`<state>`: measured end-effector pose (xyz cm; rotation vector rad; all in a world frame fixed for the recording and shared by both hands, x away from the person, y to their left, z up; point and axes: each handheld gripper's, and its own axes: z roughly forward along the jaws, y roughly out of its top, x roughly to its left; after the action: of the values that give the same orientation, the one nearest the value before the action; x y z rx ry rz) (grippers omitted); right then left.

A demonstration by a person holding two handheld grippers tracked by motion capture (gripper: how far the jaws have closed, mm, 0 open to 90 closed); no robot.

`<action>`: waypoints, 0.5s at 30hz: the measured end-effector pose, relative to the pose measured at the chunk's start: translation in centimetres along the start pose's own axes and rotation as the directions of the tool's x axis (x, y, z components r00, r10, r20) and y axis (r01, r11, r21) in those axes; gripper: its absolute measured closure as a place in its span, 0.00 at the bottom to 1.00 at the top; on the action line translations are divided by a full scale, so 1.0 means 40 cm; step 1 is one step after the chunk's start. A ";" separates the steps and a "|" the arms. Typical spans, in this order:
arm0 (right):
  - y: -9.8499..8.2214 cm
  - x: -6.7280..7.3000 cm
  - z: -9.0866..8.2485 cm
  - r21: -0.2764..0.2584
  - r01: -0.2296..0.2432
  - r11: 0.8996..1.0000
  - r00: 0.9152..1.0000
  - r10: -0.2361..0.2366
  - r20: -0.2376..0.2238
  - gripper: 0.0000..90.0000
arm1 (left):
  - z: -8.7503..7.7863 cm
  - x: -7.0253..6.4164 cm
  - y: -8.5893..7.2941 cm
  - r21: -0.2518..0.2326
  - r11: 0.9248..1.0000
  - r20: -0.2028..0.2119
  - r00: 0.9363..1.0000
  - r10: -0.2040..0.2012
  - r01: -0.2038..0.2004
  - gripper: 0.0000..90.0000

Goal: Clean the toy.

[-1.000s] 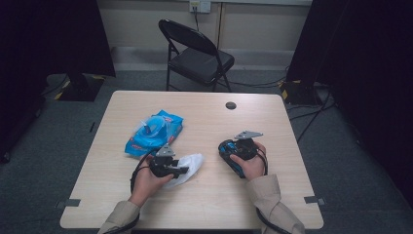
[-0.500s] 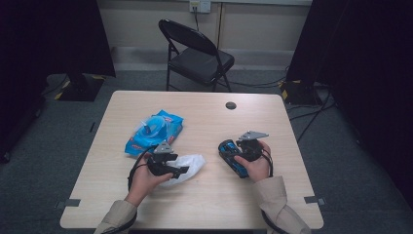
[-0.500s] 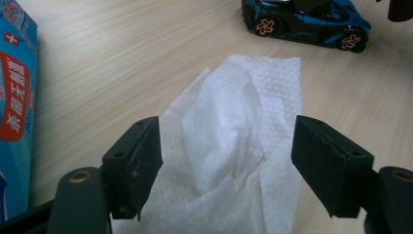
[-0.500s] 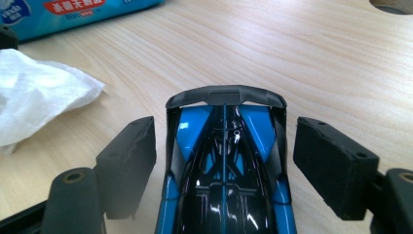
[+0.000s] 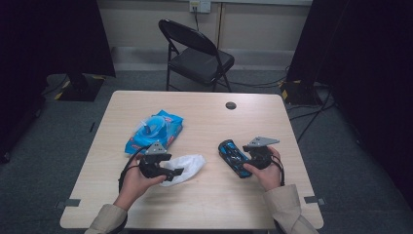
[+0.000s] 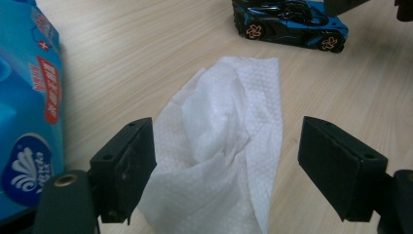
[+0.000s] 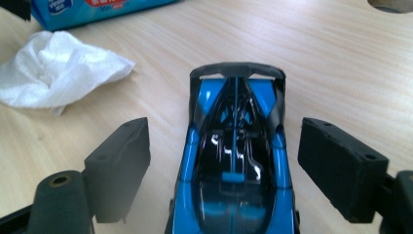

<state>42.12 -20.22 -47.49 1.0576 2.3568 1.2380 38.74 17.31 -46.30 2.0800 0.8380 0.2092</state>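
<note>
The wipe (image 6: 221, 146), soft, light and crumpled, is lying between the left gripper's (image 6: 226, 170) jaws, which have just been opening, releasing it; pinching its bunched middle looks best. The rigid, slick toy car (image 7: 236, 161) is sitting between the right gripper's (image 7: 224, 168) parted jaws, untouched.

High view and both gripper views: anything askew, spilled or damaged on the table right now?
Nothing looks spilled or damaged. A white wipe lies crumpled on the table between the open jaws of the left gripper, beside the blue wipes pack. The toy car sits upright between the right gripper's open jaws.
</note>
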 end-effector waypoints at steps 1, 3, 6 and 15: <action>-0.002 0.001 -0.003 0.002 -0.002 1.000 1.000 0.002 -0.008 0.20 | -0.003 0.001 -0.001 0.001 1.000 -0.001 1.000 0.003 -0.003 0.23; -0.006 0.004 -0.010 -0.001 -0.005 1.000 1.000 0.005 -0.016 0.19 | -0.011 0.001 -0.004 0.000 1.000 -0.003 1.000 0.005 -0.005 0.23; -0.018 0.008 -0.022 0.002 -0.001 1.000 1.000 0.001 -0.022 0.19 | -0.022 0.003 -0.012 -0.005 1.000 -0.004 1.000 -0.001 0.001 0.23; -0.054 -0.001 -0.068 0.005 -0.005 1.000 1.000 0.005 -0.022 0.19 | -0.063 0.012 -0.040 -0.023 1.000 -0.010 1.000 -0.015 0.014 0.23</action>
<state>39.65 -22.68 -47.59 1.0575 2.3761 1.2524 37.25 19.93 -46.08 2.0521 0.8525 0.2205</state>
